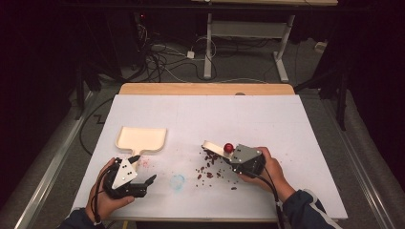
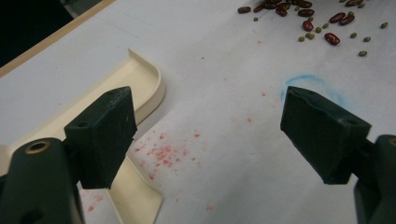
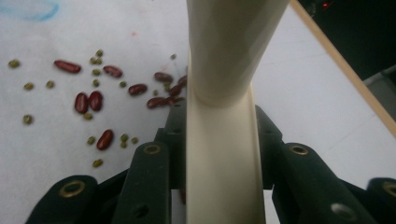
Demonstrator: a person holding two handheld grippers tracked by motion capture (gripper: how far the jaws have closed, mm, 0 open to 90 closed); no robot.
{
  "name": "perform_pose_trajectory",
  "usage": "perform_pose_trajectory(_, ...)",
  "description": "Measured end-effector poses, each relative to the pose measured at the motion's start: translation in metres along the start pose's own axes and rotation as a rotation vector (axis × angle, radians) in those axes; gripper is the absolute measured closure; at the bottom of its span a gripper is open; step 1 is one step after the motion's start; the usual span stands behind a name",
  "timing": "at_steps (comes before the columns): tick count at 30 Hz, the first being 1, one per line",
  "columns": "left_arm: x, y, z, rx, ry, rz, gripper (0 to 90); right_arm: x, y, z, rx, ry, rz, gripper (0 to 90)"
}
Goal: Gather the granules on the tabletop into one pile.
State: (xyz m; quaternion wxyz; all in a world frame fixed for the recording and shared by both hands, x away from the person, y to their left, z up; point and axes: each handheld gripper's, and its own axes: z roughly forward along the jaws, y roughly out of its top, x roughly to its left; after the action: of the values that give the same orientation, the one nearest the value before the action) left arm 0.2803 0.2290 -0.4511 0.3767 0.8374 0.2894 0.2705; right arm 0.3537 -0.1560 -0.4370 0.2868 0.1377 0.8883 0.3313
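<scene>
A cream dustpan (image 1: pixel 142 138) lies on the white table sheet at the left, and its rim (image 2: pixel 140 84) runs beside my left gripper's jaw. My left gripper (image 1: pixel 144 168) (image 2: pixel 208 135) stands open just in front of the pan's handle, with nothing between its jaws. Red kidney beans and small green beans (image 1: pixel 208 169) (image 2: pixel 303 14) (image 3: pixel 93 100) lie scattered mid-table. My right gripper (image 1: pixel 229 155) (image 3: pixel 219 135) is shut on a cream tool handle (image 3: pixel 224 154), which reaches out over the beans' right side. A red knob (image 1: pixel 229 147) shows by the tool.
A blue chalk ring (image 1: pixel 177 181) (image 2: pixel 308 81) is drawn between the grippers. Red speckles (image 2: pixel 163 151) stain the sheet by the pan's handle. The wooden table edge (image 1: pixel 205 88) runs along the far side, with desk legs and cables on the floor beyond.
</scene>
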Motion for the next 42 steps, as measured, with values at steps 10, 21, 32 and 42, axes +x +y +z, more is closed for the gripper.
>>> perform_pose_trajectory(10,0.0,0.0,0.002,0.009,-0.004,0.001,17.6,-0.027,0.016,0.012,0.002,-0.062,-0.001,67.5)
perform_pose_trajectory(21,0.002,-0.001,-0.002,-0.005,-0.006,-0.02,17.6,0.0,0.024,0.043,0.024,0.025,-0.163,67.5)
perform_pose_trajectory(32,0.001,0.0,-0.002,-0.009,-0.007,-0.014,17.6,0.006,0.01,0.011,-0.063,0.025,-0.183,67.5)
perform_pose_trajectory(42,0.001,-0.001,-0.003,-0.004,0.005,-0.009,17.6,0.001,0.024,-0.053,-0.153,0.157,-0.005,67.5)
